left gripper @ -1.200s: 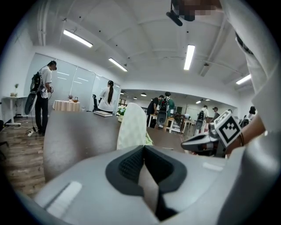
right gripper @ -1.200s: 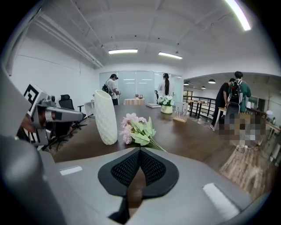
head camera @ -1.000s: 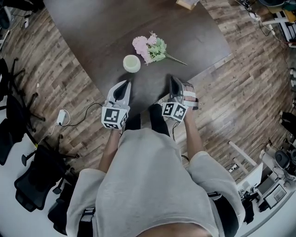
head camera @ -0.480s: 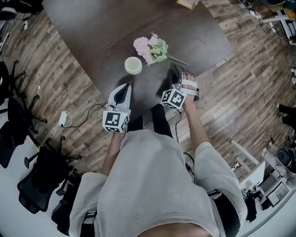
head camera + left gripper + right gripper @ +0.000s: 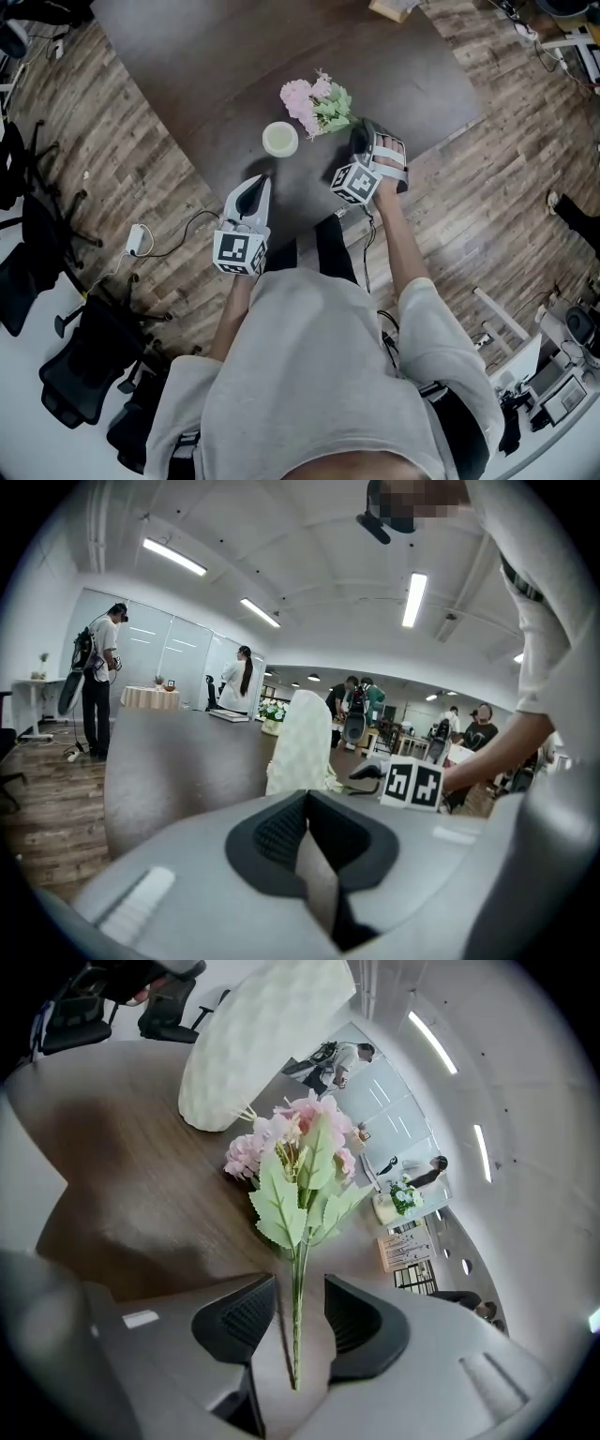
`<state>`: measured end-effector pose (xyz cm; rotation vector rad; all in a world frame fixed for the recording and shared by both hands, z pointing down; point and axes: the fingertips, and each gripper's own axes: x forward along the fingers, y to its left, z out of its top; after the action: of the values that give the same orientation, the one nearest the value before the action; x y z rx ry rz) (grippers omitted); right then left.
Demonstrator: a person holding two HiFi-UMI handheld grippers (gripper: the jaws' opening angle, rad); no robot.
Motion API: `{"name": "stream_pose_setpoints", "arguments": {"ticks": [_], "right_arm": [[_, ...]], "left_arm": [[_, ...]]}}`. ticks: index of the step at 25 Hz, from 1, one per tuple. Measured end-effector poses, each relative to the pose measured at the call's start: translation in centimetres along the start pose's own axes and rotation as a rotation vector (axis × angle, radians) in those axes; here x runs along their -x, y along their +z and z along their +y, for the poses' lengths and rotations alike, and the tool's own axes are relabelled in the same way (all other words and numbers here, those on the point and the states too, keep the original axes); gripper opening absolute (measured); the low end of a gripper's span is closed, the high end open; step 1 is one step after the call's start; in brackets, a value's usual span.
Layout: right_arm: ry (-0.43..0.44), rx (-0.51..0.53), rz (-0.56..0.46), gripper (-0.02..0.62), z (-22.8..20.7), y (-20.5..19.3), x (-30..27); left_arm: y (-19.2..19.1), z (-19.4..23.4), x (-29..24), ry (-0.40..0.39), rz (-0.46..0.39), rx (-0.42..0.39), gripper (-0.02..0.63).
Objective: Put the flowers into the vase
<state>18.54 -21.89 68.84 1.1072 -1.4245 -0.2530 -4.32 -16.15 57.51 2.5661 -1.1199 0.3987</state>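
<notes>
A bunch of pink flowers [image 5: 314, 101] with green leaves lies on the dark table [image 5: 234, 66]. Just left of it stands the pale round vase [image 5: 280, 139], seen from above. My right gripper [image 5: 362, 141] is at the stem end. In the right gripper view the thin green stem [image 5: 296, 1316] runs between the jaws of the right gripper [image 5: 298, 1312]. These have just been opening and stand apart, not pressing it. The vase [image 5: 262, 1035] stands beyond the blooms. My left gripper [image 5: 259, 183] rests shut and empty near the table's front edge, with the vase [image 5: 302, 742] ahead of it.
Black office chairs [image 5: 56, 375] stand on the wood floor at left. A white adapter with a cable [image 5: 138, 239] lies near the table's edge. A flat box [image 5: 394, 9] sits at the table's far edge. People [image 5: 98, 682] stand in the background.
My right gripper has moved forward and down to the flowers' stem, and its jaws have opened around it. The left gripper has stayed where it was.
</notes>
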Motion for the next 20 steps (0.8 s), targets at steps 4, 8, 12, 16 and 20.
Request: {"name": "stream_pose_setpoints", "arguments": {"ticks": [4, 8, 12, 16, 20], "right_arm": [[-0.009, 0.002, 0.0, 0.124, -0.2, 0.6, -1.0], [-0.005, -0.003, 0.022, 0.038, -0.1, 0.6, -1.8], [-0.003, -0.029, 0.02, 0.021, 0.0, 0.6, -1.8], [-0.002, -0.065, 0.007, 0.02, -0.5, 0.6, -1.8], [0.0, -0.144, -0.011, 0.018, -1.2, 0.6, -1.5]], "left_arm": [[0.0, 0.7, -0.1, 0.013, 0.002, 0.0, 0.01], [0.1, 1.2, 0.0, 0.021, 0.005, 0.003, 0.011], [0.0, 1.5, 0.3, 0.025, 0.007, 0.005, 0.009], [0.0, 1.6, 0.3, 0.027, 0.011, 0.004, 0.01], [0.0, 1.5, 0.3, 0.024, 0.006, 0.002, 0.011]]}}
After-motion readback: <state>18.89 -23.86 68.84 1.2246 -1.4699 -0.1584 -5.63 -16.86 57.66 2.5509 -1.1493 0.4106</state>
